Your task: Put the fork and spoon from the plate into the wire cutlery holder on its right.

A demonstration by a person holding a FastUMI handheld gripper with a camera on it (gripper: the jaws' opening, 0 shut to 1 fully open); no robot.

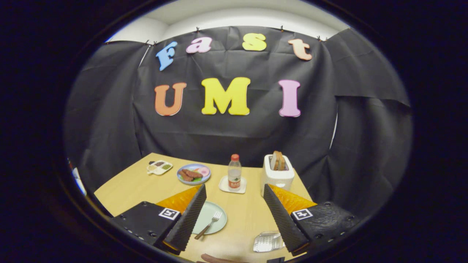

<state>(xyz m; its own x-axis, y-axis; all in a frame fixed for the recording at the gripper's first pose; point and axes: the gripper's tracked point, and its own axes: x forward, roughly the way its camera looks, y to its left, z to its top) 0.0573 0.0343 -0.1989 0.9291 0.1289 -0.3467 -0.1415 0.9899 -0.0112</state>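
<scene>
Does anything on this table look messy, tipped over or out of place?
Nothing stands out. The fork lies on the pale plate, the bottle stands upright on its coaster, and bread sits in the toaster. The tool hangs open above the table.

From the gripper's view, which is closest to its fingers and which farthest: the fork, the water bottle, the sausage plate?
The gripper is open.
1. Fork: between the fingers, on the near plate.
2. Water bottle: beyond them, mid-table.
3. Sausage plate: slightly farther, left of the bottle; nearly level.
</scene>
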